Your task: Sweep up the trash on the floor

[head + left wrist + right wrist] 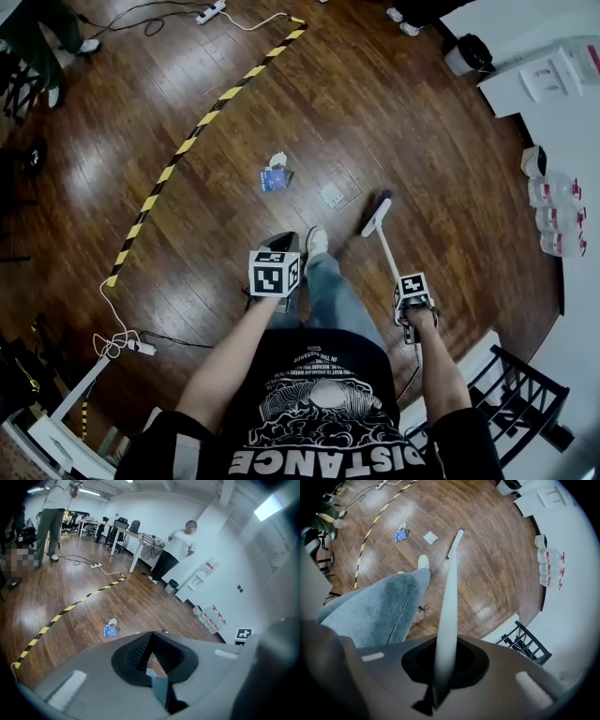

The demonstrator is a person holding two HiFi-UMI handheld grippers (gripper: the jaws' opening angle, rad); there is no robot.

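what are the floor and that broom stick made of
Floor: wood or wood-look planks with a glossy finish; plank seams, grain and light glare show.
Broom handle: smooth, pale off-white and evenly coloured, probably plastic or painted metal; the look doesn't settle which.

Striped floor tape (pixel 184 148), a power strip (pixel 210 12) near its far end; 3 water bottles (pixel 558 218) by the wall.

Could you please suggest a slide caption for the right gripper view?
Right gripper clamps a white broom handle, its head on the wood floor near a paper scrap.
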